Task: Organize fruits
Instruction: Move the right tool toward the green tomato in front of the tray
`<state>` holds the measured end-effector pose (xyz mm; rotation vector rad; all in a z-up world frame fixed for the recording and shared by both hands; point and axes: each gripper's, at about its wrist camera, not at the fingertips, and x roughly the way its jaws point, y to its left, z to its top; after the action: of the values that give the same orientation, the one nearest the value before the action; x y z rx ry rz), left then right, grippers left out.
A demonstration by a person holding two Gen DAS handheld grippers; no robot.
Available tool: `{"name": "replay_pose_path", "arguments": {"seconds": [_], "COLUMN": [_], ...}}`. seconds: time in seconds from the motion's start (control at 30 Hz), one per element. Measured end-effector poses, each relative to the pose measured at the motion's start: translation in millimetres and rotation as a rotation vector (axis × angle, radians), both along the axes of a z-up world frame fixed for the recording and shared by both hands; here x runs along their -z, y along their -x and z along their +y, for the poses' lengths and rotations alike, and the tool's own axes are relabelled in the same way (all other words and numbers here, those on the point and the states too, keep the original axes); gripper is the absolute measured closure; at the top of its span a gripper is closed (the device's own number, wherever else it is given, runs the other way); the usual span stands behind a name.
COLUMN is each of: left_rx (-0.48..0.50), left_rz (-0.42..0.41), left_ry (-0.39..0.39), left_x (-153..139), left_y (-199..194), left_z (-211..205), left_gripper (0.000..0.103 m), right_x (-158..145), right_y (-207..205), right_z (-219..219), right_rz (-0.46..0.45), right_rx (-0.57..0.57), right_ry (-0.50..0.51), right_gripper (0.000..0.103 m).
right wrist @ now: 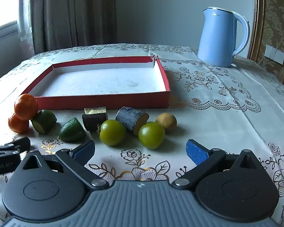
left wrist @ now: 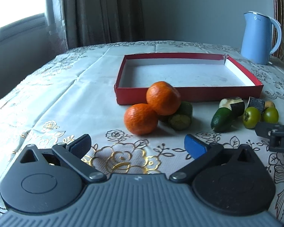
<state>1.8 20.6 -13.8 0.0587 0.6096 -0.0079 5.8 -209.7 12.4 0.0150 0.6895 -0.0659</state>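
So far we had both grippers, left gripper [left wrist: 137, 143] and right gripper [right wrist: 140, 149], spread wide and empty, the red tray [right wrist: 104, 101] at mid-frame bare, every fruit outside.

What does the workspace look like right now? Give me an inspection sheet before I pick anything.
Surface: table under a cloth with floral embroidery, fold creases showing.
Job's things: red tray with nothing in it; two oranges, one stacked on the other, beside two cut green pieces; two dark cut chunks; two green round fruits; one small yellow fruit. All lie in front of the tray.
Clutter: blue kettle at the far right.
Grippers: left tongs open, holding nothing, facing the oranges; right tongs open, holding nothing, facing the green fruits.
Cables: nothing seen.
Surroundings: curtain, window, grey wall.
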Motion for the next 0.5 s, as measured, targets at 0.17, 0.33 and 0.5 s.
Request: {"name": "replay_pose_path", "arguments": {"seconds": [0.17,0.33,0.5], "left_rx": [0.003,0.015,0.042], "left_rz": [-0.013,-0.035,-0.046], "left_ry": [0.0,-0.037,-0.076], "left_x": [2,2,3], "left_y": [-2,-9,-22], "left_z": [7,8,12], "left_gripper": [0.0,0.0,0.0], "right_x": [3,3,5], "right_y": [0,0,-1], "right_z": [-2,-8,-8], "right_rz": [-0.002,0.001,0.007], "right_rx": [0.006,0.023,0.028], "right_ry": [-0.006,-0.016,-0.014], "right_gripper": [0.0,0.0,0.0]}}
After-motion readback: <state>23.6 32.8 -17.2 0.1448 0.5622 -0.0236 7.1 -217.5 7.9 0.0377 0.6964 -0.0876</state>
